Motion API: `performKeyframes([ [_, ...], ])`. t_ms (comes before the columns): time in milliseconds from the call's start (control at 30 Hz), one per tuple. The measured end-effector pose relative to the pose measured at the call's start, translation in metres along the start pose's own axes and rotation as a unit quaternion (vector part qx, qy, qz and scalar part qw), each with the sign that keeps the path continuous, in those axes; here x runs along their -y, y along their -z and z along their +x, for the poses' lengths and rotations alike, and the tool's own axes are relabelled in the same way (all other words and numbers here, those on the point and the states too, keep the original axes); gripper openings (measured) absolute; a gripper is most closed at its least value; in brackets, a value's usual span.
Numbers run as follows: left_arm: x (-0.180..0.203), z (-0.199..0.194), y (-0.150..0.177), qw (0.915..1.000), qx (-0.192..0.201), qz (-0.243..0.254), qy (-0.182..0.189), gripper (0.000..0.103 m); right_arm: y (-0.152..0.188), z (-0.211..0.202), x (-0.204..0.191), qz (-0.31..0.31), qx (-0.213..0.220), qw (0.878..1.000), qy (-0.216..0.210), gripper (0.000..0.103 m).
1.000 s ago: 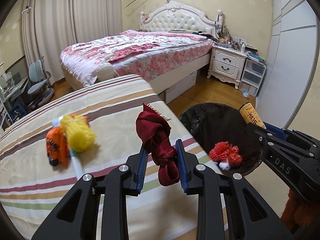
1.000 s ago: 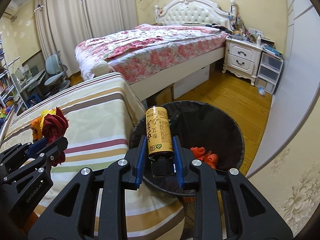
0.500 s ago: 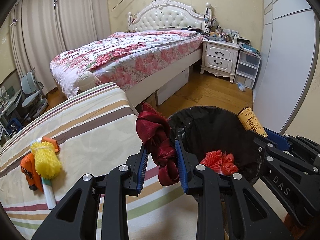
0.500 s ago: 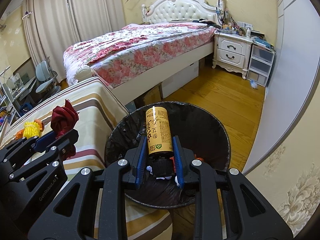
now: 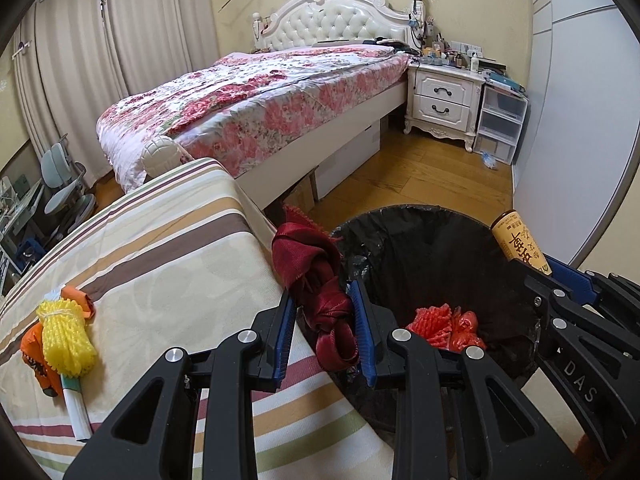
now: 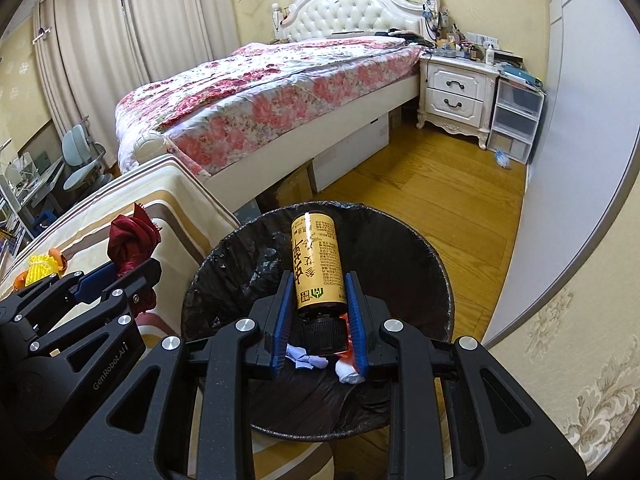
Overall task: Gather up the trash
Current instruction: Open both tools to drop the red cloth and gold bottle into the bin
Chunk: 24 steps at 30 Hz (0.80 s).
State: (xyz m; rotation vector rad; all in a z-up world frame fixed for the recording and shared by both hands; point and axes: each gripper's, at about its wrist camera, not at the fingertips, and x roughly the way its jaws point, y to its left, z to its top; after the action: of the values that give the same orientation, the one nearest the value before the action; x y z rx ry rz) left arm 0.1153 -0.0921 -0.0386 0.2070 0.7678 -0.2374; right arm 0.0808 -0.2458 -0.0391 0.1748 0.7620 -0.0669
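Observation:
My left gripper (image 5: 323, 312) is shut on a dark red knotted cloth (image 5: 320, 276), held at the left rim of the black-lined trash bin (image 5: 400, 224). Over the bin's opening (image 6: 400, 240), my right gripper (image 6: 318, 302) is shut on a golden bottle (image 6: 318, 264) with a black cap. Red foam netting (image 5: 434, 326) lies in the bin's bottom, with white and pale blue scraps (image 6: 308, 360). The bottle (image 5: 520, 242) also shows at the right of the left wrist view. The cloth (image 6: 132, 240) and left gripper (image 6: 120, 276) show at the left of the right wrist view.
A striped cloth-covered table (image 5: 160, 248) lies left of the bin, carrying yellow foam netting (image 5: 66, 334), an orange wrapper (image 5: 34, 356) and a white tube (image 5: 78, 412). Beyond are a floral bed (image 5: 256, 96), a white nightstand (image 5: 444, 100), plastic drawers (image 5: 500, 120) and wooden floor (image 6: 432, 188).
Both grippers have moved toward the bin with their loads; the bottle now hangs over the bin's opening and the red cloth has reached its left rim.

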Motion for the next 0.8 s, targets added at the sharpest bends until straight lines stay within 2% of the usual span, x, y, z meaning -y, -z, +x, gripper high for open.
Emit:
performKeyframes([
  [267,0.004,0.009,-0.005,0.9999,-0.010,0.003,0.000,0.029,-0.001,0.008,0.007,0.013,-0.007,1.000,-0.003,0.026],
  [333,0.005,0.011,-0.005,0.9999,-0.013,0.002,0.000,0.032,0.000,0.009,0.009,0.016,-0.007,1.000,-0.004,0.027],
  [467,0.004,0.011,-0.005,0.9999,-0.009,-0.002,-0.007,0.059,-0.001,0.009,0.010,0.020,-0.006,1.000,0.000,0.034],
  [600,0.005,0.008,-0.003,0.9999,-0.003,0.001,-0.013,0.066,0.000,0.006,0.013,0.024,-0.004,1.000,0.003,0.035],
  [800,-0.004,0.003,-0.003,0.9998,-0.002,-0.010,-0.019,0.072,0.002,0.002,0.015,0.027,-0.003,1.000,0.009,0.045],
])
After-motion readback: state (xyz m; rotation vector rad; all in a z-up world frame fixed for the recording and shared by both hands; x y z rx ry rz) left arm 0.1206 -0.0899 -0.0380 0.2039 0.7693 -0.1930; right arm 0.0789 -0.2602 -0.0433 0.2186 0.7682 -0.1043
